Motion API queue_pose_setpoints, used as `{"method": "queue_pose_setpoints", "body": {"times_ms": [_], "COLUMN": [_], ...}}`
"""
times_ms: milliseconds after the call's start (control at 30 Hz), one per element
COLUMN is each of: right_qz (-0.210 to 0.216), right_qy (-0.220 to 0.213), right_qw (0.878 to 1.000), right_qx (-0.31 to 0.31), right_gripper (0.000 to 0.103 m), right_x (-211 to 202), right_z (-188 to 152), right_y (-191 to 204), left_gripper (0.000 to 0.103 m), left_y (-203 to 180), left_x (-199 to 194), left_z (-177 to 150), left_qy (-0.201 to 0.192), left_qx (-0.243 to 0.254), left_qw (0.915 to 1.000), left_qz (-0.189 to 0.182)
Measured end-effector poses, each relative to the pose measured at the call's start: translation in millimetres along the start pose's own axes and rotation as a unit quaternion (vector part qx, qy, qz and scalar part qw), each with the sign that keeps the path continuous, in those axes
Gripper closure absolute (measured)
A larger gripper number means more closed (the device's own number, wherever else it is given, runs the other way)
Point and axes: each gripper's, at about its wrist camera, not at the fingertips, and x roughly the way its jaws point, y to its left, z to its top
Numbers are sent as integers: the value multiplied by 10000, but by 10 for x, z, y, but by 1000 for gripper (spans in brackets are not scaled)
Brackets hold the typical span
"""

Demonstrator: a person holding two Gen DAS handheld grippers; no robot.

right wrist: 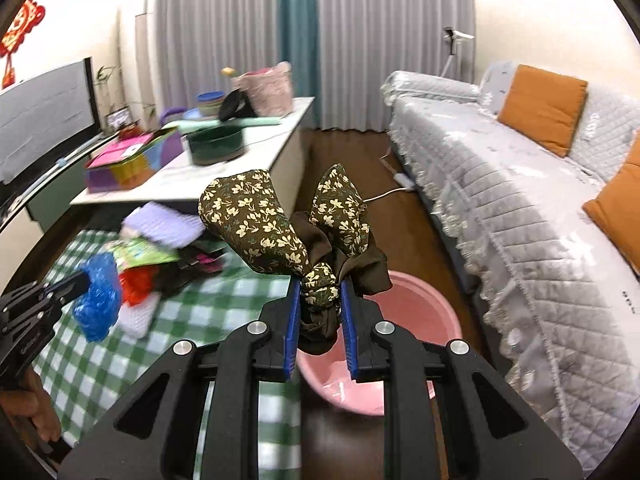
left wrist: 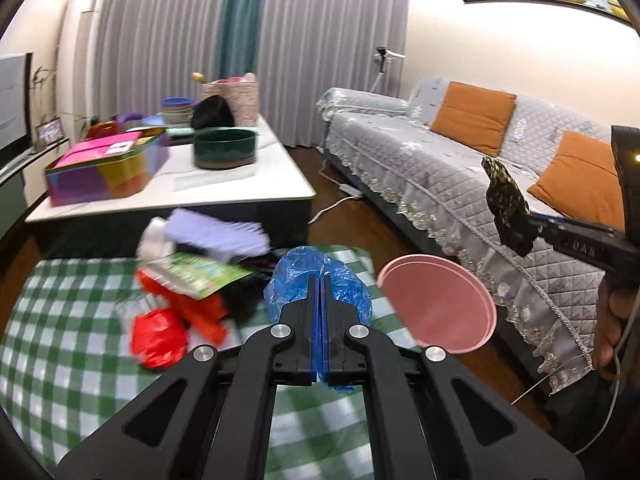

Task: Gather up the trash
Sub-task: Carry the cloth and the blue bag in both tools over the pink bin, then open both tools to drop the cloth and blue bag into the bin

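- The left gripper [left wrist: 320,280] has its jaws pressed together on a crumpled blue plastic bag [left wrist: 298,276], which bulges out around both fingers and is held up above the green-and-white checked cloth [left wrist: 72,360].
- The right gripper [right wrist: 320,292] is clamped narrowly on the knot of a dark olive floral fabric bundle [right wrist: 256,216]; two puffed lobes of it rise above the fingers and a plain brown fold hangs to the right.
- Directly below and beyond the right gripper sits one pink plastic basin [right wrist: 420,308] on the dark wood floor, just beside the cloth's edge; in the left wrist view it lies right of the blue bag.
- On the cloth a blurred heap remains: a red plastic bag [left wrist: 158,338], an orange wrapper [left wrist: 200,312], a green printed packet [left wrist: 200,272], a lilac ribbed piece [left wrist: 220,232] and something black.
- Behind the heap stands a low white table [left wrist: 248,192] carrying a dark green round pot [left wrist: 224,148], a multicoloured tin [left wrist: 100,168] and stacked bowls.
- A grey quilted sofa [right wrist: 500,200] with two orange cushions runs along the right.
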Motion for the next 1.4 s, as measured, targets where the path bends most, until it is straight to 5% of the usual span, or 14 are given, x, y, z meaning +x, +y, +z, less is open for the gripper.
{"method": "queue_pose_setpoints", "body": {"times_ms": [433,900,1400], "right_qz": [-491,-575,-622], "right_qy": [-57,168,264], "right_qw": [9959,9939,9925], "right_qx": [751,922,1021], "right_gripper": [84,84,83], "right_x": [403,770,907], "right_z": [-85,-95,-115], "right_y": [-819,-984,-1060], "left_gripper": [102,102,102], "left_y": [-709,-1128,-1268], "left_x": [733,1466,1748], "left_z": [206,216,154], "left_qy": [43,278,416], "left_qx": [490,687,731], "left_qw": [9960,9901,9872], "left_qz": [-750,-1188,-1356]}}
